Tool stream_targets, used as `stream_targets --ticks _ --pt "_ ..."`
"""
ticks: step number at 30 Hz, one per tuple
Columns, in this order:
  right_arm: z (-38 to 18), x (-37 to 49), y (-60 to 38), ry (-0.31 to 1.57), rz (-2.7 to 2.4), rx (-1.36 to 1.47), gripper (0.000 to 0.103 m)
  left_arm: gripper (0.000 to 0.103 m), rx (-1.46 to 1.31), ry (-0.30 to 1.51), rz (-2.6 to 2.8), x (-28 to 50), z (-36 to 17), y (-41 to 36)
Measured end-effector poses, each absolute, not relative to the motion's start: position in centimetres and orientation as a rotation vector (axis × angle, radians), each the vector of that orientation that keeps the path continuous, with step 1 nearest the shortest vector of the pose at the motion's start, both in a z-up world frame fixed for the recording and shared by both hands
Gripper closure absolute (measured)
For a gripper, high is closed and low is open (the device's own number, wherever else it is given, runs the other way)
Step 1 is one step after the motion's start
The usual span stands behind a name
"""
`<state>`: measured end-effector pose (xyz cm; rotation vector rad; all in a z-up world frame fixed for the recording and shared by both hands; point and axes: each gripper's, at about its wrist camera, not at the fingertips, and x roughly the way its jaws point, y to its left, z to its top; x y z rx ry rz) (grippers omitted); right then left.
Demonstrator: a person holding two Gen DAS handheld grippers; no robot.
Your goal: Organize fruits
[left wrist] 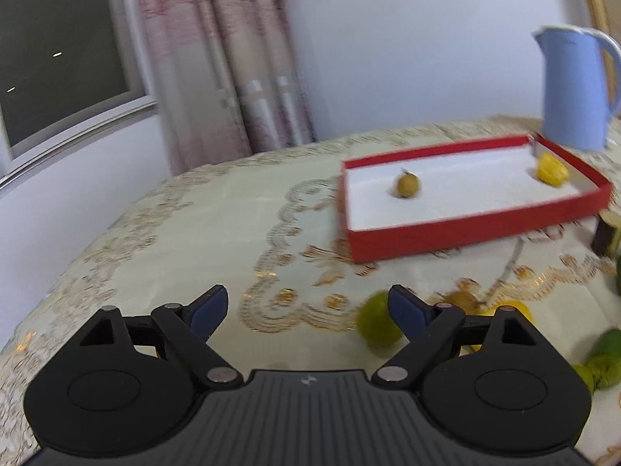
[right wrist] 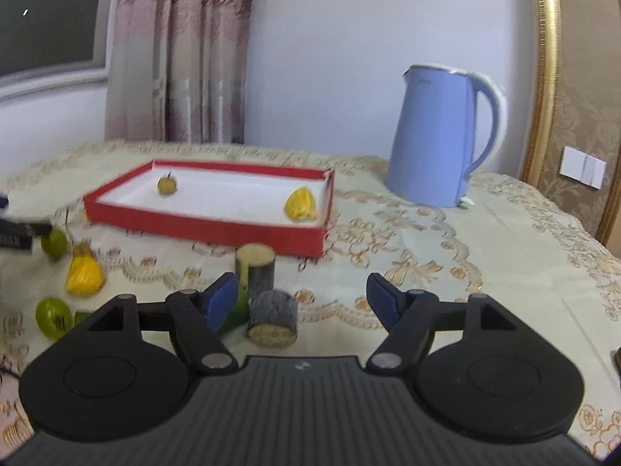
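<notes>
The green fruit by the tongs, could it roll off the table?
Maybe. The green fruit is round and lies just outside one finger of the open left tongs, so a nudge could send it rolling. The red tray also has low walls, so dropped fruit might bounce out.

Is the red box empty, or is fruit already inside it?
Not empty: the red box holds a small brownish fruit and a yellow fruit.
</notes>
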<state>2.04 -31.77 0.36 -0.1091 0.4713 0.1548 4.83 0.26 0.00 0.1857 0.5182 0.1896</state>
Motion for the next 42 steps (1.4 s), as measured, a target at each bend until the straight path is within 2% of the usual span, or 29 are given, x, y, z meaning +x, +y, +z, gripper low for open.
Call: stream_targets --ticks 9,12,16,32,36,38,42 --pt "-1.1 3.7 -31.5 0.578 0.213 -0.138 0.048 0.013 0.144 0.489 0.126 3.9 1.1 0.0" --pt "-1.1 4.2 -31.0 0.585 0.231 -0.154 0.050 0.013 0.150 0.490 0.109 3.8 0.9 -0.5" --pt "-0.8 4.6 -30.7 0.583 0.260 -0.153 0.060 0.013 0.146 0.491 0.102 3.9 0.8 -0.6" --pt "-0.8 4.2 -30.6 0.611 0.275 -0.347 0.061 0.013 0.108 0.494 0.101 3.7 1.1 0.7" --pt "-0.5 4.7 -30.5 0.534 0.127 -0.384 0.052 0.013 0.117 0.491 0.089 3.5 1.2 0.4" --pt "0.0 4.2 -30.7 0.480 0.020 -0.439 0.051 0.013 0.121 0.487 0.085 3.4 1.3 0.3" --pt "0.7 3.8 -31.9 0.492 0.081 -0.346 0.051 0.013 0.112 0.490 0.077 3.6 1.2 0.4"
